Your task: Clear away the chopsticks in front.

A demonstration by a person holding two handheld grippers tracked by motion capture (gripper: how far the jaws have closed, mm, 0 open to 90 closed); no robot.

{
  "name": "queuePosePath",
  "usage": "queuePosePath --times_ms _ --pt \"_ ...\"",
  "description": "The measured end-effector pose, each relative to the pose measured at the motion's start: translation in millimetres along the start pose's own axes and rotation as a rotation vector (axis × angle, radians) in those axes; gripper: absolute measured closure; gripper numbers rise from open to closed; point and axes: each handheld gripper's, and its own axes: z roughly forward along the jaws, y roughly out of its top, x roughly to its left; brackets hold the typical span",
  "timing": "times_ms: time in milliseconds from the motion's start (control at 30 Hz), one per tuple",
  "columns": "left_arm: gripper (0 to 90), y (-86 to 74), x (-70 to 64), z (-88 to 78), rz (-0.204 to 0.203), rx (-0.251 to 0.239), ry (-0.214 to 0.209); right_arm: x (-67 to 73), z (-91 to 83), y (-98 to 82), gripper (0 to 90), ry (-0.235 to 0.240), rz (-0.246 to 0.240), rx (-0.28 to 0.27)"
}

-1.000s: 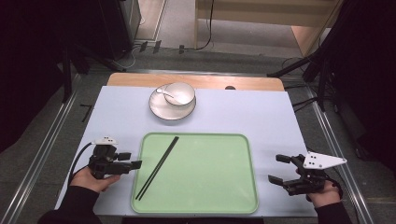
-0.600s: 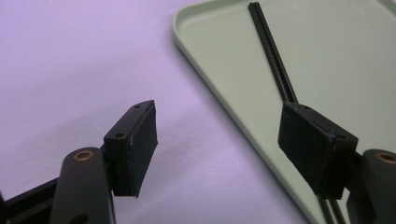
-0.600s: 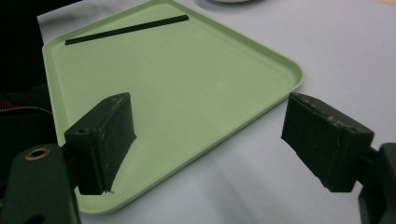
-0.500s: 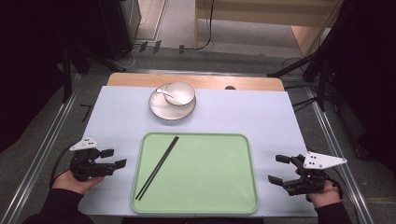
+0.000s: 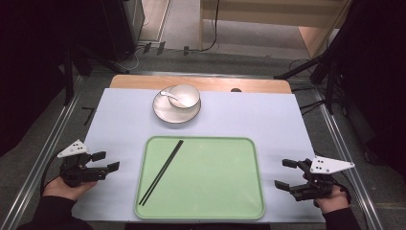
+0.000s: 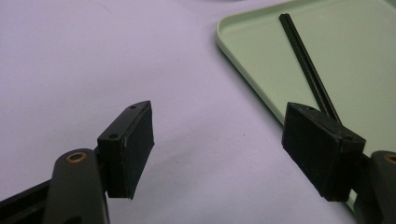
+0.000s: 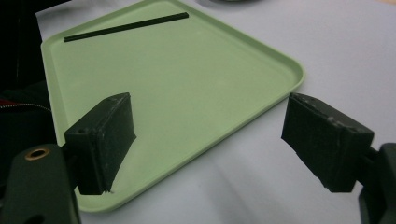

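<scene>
Left tongs (image 5: pixel 108 161) have drawn back from the chopsticks (image 5: pixel 161 171) — spreading, empty; right tongs (image 5: pixel 286 173) spread, empty.

Bench (image 5: pixel 268 120): pale lilac top, wooden strip (image 5: pixel 201 82) along its far edge.
Floor (image 5: pixel 239 60): grey, with dark cables (image 5: pixel 213 28) trailing beyond.
Sides: metal rails (image 5: pixel 45 153); black stands (image 5: pixel 330 67).
Light: dim, dark surroundings.

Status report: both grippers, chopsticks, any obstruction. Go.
Left gripper just opening, empty, beside tray. Right gripper open, empty. Chopsticks flat in tray. Nothing in the way.
</scene>
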Motion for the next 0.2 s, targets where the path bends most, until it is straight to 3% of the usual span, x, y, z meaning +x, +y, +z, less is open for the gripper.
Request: queuePosePath --times_ms 200 --pt "24.9 0.0 0.9 0.0 -0.003 -0.009 0.004 -0.1 0.3 0.1 17.5 0.002 0.000 0.002"
